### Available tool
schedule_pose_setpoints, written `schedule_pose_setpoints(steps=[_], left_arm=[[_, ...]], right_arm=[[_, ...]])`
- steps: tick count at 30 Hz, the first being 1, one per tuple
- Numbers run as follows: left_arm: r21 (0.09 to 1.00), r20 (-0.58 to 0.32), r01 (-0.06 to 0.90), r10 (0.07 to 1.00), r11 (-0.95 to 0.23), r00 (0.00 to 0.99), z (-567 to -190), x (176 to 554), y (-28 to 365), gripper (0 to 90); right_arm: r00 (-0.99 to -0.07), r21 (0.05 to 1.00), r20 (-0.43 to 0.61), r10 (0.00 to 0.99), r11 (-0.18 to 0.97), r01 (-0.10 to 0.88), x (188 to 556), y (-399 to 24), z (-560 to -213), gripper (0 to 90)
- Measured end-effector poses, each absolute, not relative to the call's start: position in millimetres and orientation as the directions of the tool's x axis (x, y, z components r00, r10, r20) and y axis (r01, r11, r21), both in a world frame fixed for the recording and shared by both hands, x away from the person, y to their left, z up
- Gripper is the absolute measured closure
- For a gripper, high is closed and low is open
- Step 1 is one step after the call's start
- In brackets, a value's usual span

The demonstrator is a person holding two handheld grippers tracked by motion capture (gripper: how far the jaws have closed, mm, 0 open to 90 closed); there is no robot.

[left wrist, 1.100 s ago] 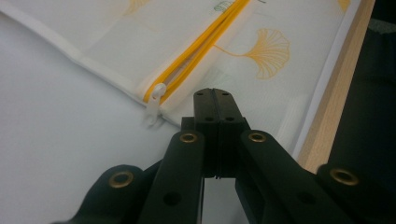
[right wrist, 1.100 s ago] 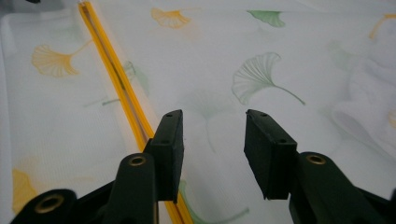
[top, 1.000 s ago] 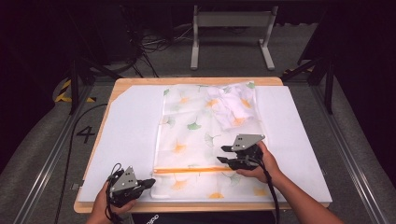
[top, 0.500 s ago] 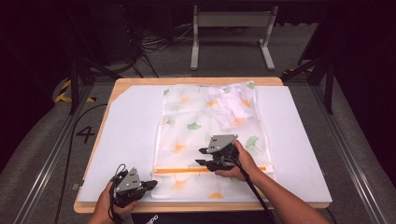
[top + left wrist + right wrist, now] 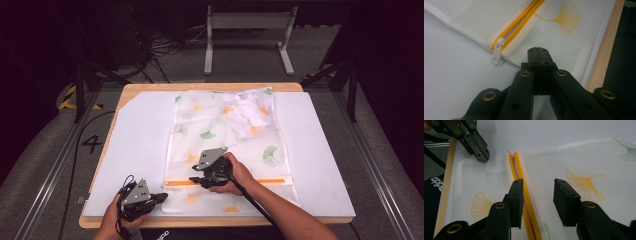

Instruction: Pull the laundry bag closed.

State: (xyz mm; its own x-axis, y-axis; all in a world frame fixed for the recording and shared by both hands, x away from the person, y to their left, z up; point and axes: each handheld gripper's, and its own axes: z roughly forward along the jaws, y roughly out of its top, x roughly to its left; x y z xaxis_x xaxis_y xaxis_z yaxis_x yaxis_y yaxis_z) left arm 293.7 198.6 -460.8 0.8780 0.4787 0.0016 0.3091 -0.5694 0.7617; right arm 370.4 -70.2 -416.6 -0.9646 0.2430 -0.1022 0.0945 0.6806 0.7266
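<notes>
My left gripper (image 5: 159,198) sits low at the near left, jaws pressed flat together, its hand (image 5: 117,220) wrapped round the body and the tips pointing right. My right gripper (image 5: 196,180) is out nearer the middle, forearm (image 5: 280,215) angling in from the near right, tips pointing left. Its jaws stand apart with nothing pinched and have just been closing.
</notes>
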Motion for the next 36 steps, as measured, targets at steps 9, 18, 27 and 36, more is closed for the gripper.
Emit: schedule_pose_setpoints(steps=[9,18,27,36], left_arm=[[0.766,-0.008,0.311,0.475,-0.563,0.880,-461.7,292.6,200.1,90.0],[0.768,-0.010,0.308,0.472,-0.561,0.882,-462.3,291.1,201.0,90.0],[0.773,-0.023,0.312,0.466,-0.553,0.884,-463.3,292.2,202.2,90.0],[0.772,-0.025,0.312,0.464,-0.554,0.885,-463.2,292.9,202.4,90.0]], right_arm=[[-0.981,0.711,-0.104,0.161,0.702,0.039,366.2,-17.6,-415.5,60.9],[-0.989,0.673,-0.097,0.111,0.740,0.018,368.6,20.6,-421.3,61.3],[-0.991,0.615,-0.089,0.099,0.788,0.024,376.6,40.4,-435.3,63.4],[-0.993,0.612,-0.083,0.078,0.791,0.011,376.3,41.9,-436.7,83.4]])
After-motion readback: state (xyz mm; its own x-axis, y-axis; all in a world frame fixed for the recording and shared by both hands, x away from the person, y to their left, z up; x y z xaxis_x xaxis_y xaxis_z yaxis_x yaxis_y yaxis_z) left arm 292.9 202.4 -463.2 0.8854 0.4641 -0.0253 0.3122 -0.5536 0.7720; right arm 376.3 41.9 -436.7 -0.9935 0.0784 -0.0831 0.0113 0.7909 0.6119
